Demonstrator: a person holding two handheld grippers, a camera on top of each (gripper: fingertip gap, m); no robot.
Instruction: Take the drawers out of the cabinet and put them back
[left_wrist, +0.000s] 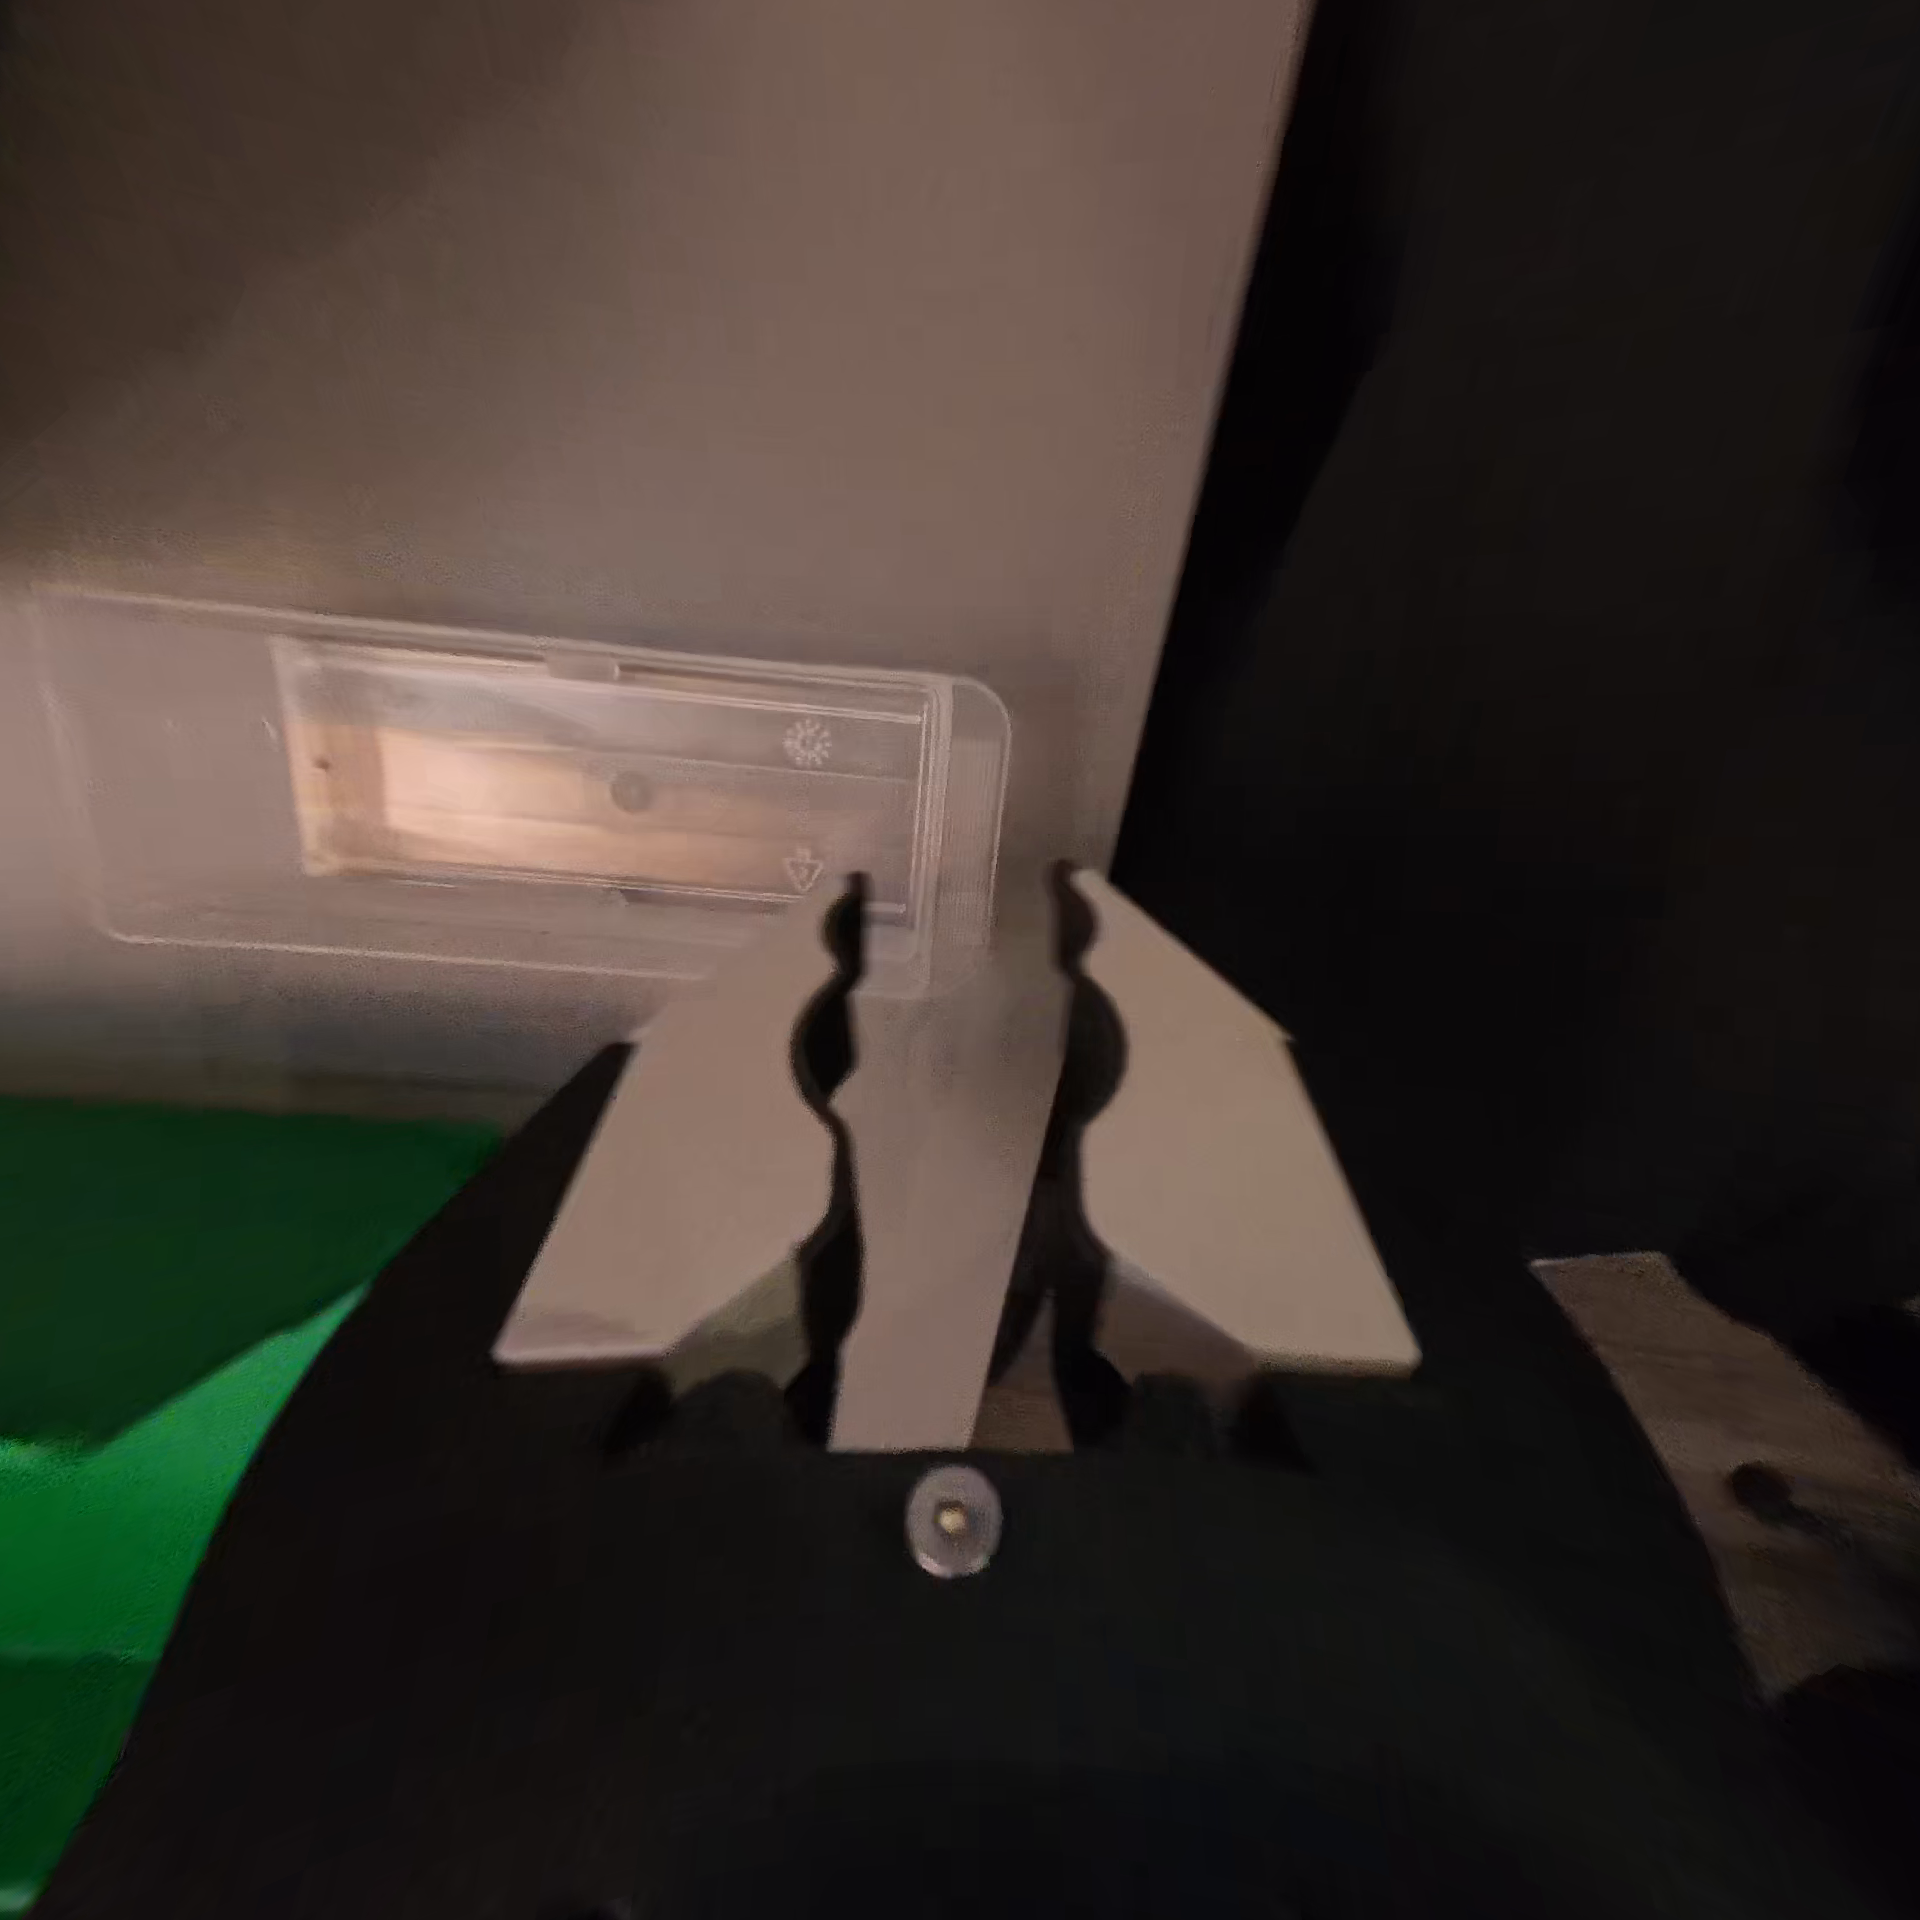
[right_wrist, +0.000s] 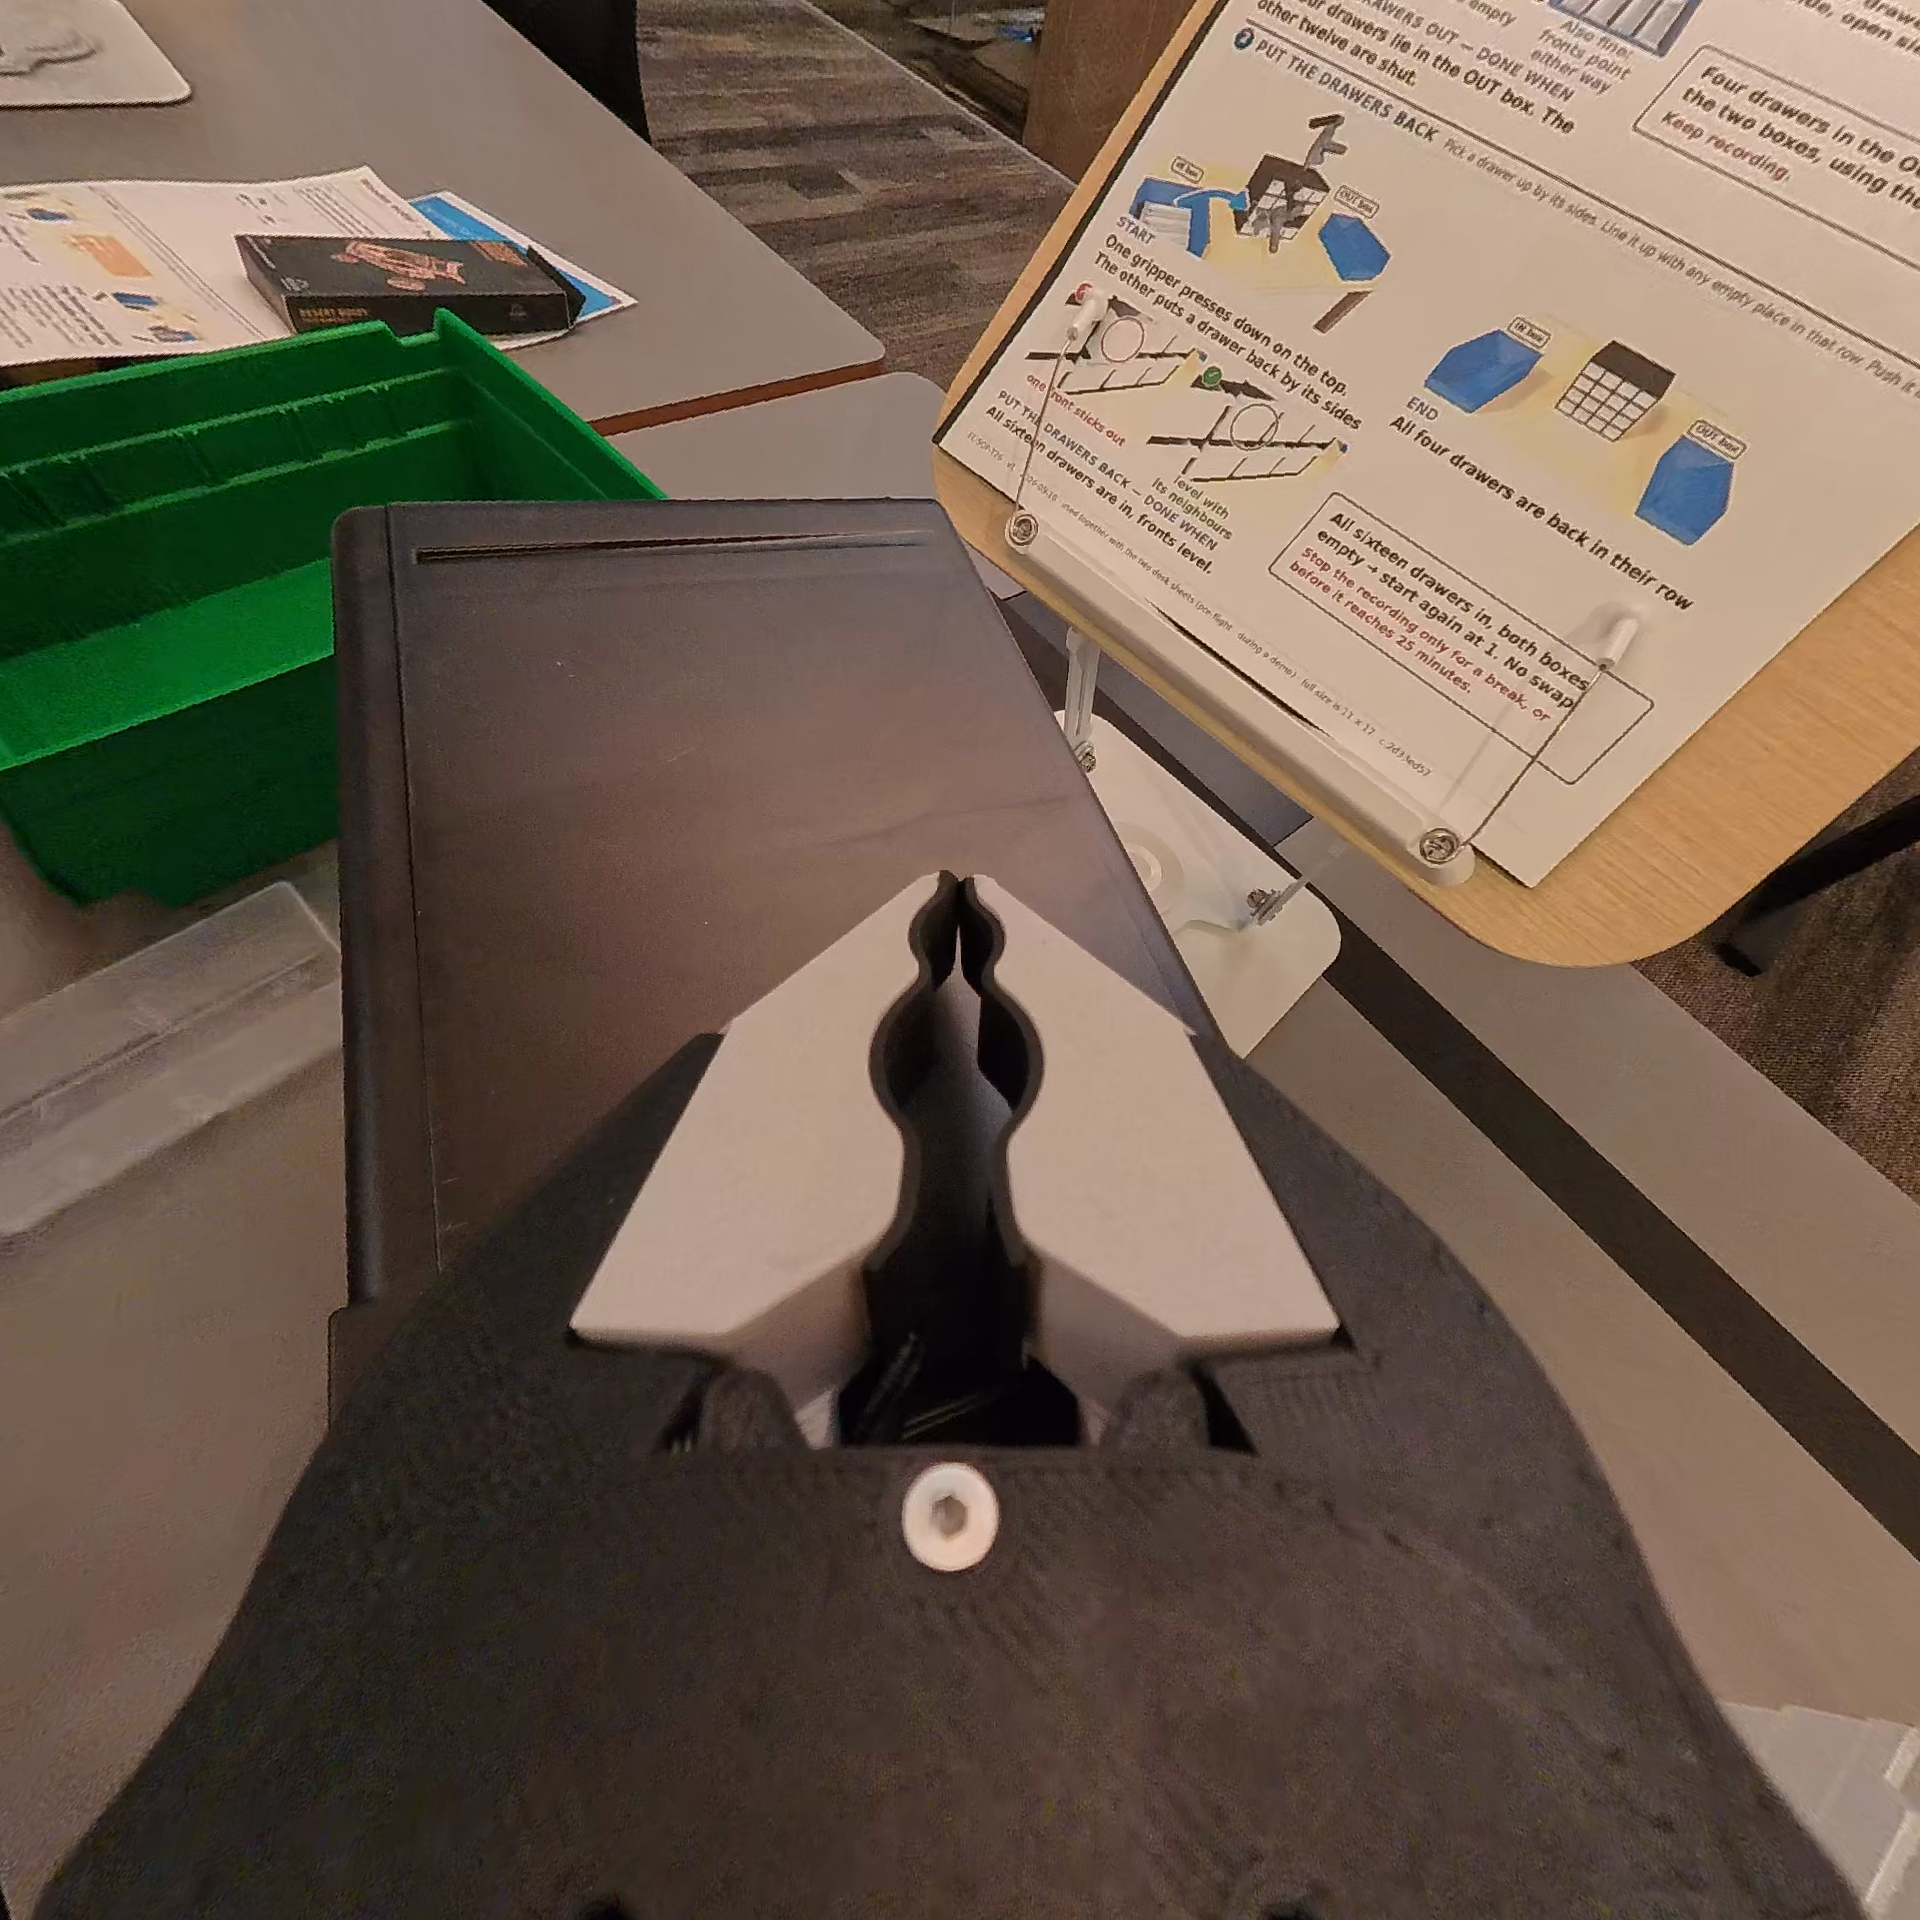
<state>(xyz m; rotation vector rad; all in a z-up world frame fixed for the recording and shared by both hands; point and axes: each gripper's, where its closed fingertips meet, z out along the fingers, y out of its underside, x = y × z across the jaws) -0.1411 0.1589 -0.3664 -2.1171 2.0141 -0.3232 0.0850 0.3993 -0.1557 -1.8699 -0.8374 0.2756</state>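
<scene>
On the grey table (right_wrist: 727, 312) my right tongs (right_wrist: 958, 894), pressed together, rest on the black cabinet (right_wrist: 665, 748) top, seemingly to steady it, while my left tongs (left_wrist: 956, 883), spread, reach a clear drawer (left_wrist: 582, 790) lying flat, which I judge must next be pinched by its sides.

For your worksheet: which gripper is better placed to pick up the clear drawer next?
Left, probably. The left gripper is open with the drawer just ahead. The right gripper is shut over the cabinet top.

Clear glossy plastic drawer (left_wrist: 582, 800) — smooth semi-matt black plastic cabinet (right_wrist: 665, 790).
</scene>
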